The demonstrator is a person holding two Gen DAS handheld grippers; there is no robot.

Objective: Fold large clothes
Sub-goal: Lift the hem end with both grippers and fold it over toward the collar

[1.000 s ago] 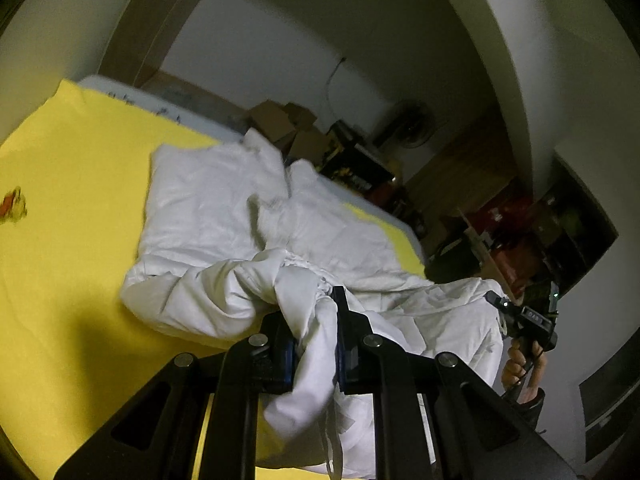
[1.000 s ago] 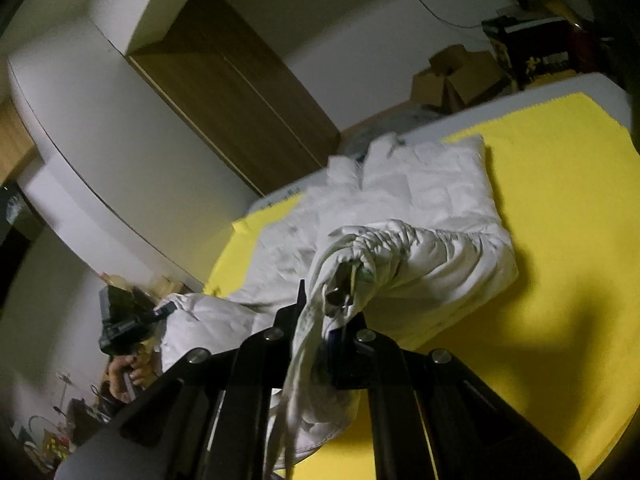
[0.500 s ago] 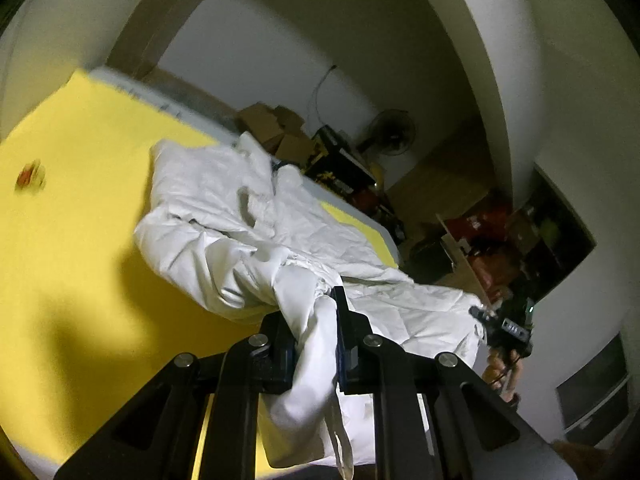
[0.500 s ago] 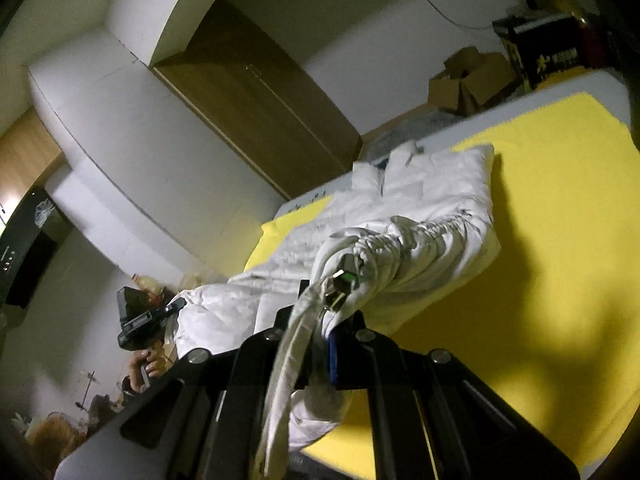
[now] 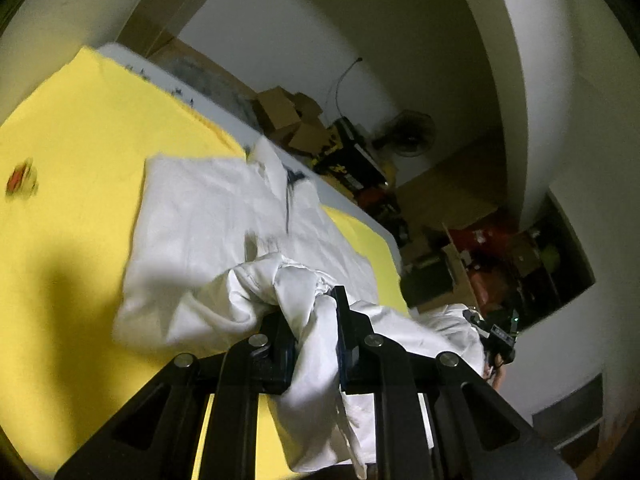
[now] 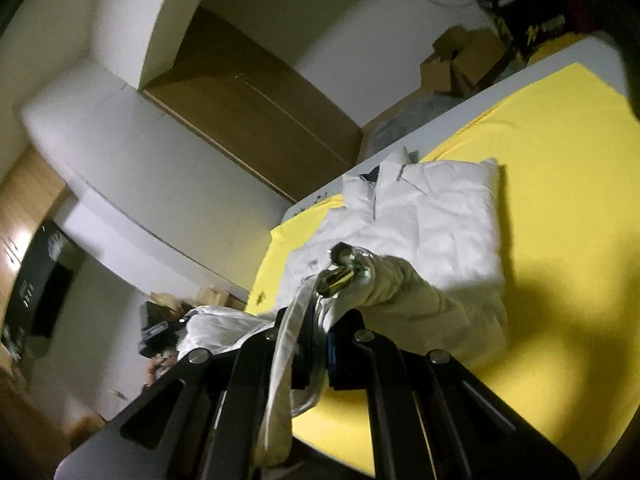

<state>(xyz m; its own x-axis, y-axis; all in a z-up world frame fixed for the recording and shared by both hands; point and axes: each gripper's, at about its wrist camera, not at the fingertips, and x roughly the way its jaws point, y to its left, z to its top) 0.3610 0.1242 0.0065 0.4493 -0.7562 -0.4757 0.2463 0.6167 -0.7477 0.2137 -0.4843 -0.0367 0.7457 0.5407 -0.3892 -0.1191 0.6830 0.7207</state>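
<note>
A big yellow sheet (image 5: 80, 168) covers a bed, and a white strip of mattress (image 5: 168, 76) shows along its far edge. Near the left edge of the sheet lies a small red and yellow thing (image 5: 20, 178), too blurry to name. A big white jacket (image 5: 208, 216) lies on the sheet, its collar at the far edge and its front zip running down the middle. The top part lies flat. The bottom part is bunched up and lifted toward the near edge.

The left gripper (image 5: 314, 320) has its two black fingers pressed together on a thick bunch of the white cloth, and some cloth hangs down below them. To the right, the other end of the jacket stretches off past the near right corner of the bed to the right gripper (image 5: 498, 336), with a bit of a hand (image 5: 494, 372) under it.

Seen from that side, the right gripper (image 6: 316, 332) is pinching cloth too, with a shiny metal piece (image 6: 340, 276) poking up from the bunch. A puffy sleeve (image 6: 420, 304) lies just beside it on the sheet (image 6: 560, 200).

Behind the bed are brown cardboard boxes (image 5: 288, 116), a fan (image 5: 408, 136) and a wooden door (image 6: 260, 112).
</note>
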